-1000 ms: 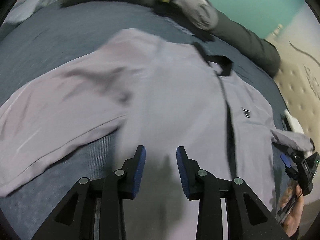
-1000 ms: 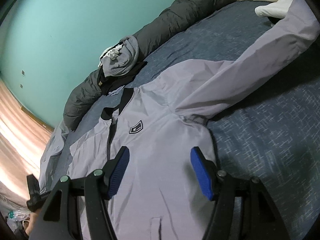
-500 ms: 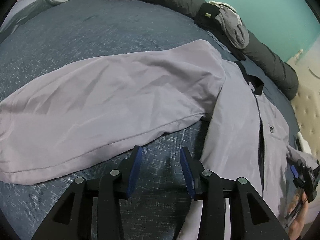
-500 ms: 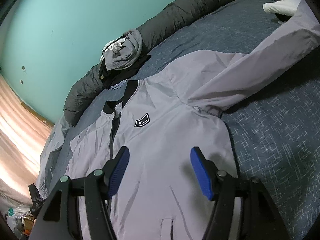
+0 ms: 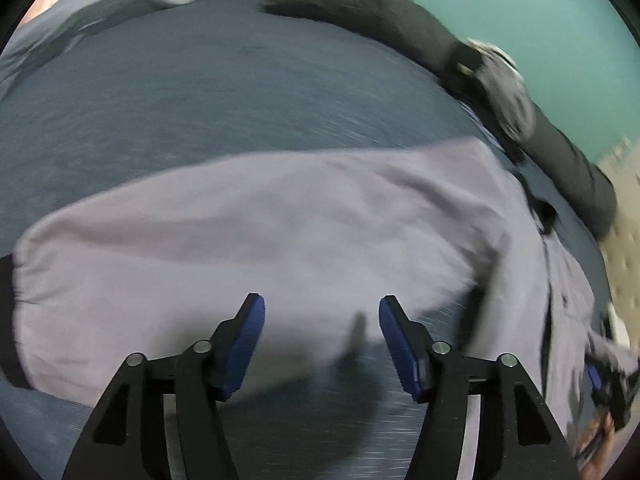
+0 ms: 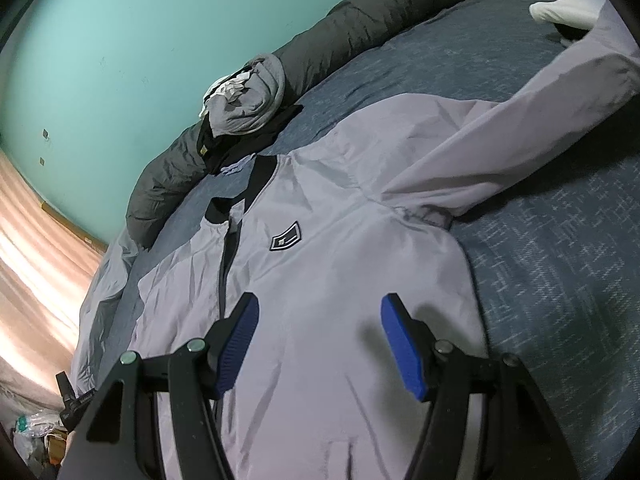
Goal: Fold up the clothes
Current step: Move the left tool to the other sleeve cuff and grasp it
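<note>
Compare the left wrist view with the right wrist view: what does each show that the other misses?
Only the left wrist view shows the jacket's outstretched sleeve with its black cuff, below the empty, opening left gripper.

Only the right wrist view shows the black chest badge, the other sleeve and the open right gripper.

Both show the light grey zip-up jacket on the blue-grey bedspread and the dark rolled quilt.

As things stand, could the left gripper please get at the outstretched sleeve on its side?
Probably yes: the left gripper hangs just above the sleeve, its jaws opening with nothing between them, and nothing lies on that sleeve or blocks the way down.
</note>
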A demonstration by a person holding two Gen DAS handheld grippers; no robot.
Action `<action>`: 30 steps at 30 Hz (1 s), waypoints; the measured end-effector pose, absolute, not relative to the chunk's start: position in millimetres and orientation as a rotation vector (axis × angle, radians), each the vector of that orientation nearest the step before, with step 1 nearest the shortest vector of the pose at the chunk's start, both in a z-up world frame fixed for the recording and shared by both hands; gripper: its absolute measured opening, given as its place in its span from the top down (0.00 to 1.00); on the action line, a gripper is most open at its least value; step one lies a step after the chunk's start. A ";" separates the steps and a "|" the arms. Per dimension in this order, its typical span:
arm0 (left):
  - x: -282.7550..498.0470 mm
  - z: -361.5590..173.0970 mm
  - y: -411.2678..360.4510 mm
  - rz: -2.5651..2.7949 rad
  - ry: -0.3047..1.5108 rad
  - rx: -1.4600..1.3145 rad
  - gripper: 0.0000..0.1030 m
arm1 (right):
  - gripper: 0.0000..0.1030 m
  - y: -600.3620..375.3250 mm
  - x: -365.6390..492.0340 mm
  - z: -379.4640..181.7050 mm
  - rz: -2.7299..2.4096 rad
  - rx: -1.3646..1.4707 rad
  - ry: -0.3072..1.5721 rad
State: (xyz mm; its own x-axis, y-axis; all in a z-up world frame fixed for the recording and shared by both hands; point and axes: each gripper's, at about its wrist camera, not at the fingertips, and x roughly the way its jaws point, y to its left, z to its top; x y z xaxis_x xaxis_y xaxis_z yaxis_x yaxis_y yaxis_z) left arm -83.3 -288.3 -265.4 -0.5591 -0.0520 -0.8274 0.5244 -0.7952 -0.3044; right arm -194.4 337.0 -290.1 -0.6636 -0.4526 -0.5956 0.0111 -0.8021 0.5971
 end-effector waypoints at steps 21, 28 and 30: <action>28.3 -273.5 -421.7 -2.178 0.784 1.135 0.25 | 0.37 245.9 -205.8 -277.3 -2.433 1.097 -0.713; 21.0 -282.9 -418.2 -2.232 0.839 1.135 0.31 | 0.37 242.1 -208.2 -278.3 -2.433 1.096 -0.717; 18.8 -281.7 -416.0 -2.233 0.839 1.134 0.56 | 0.37 242.6 -208.3 -278.9 -2.433 1.096 -0.718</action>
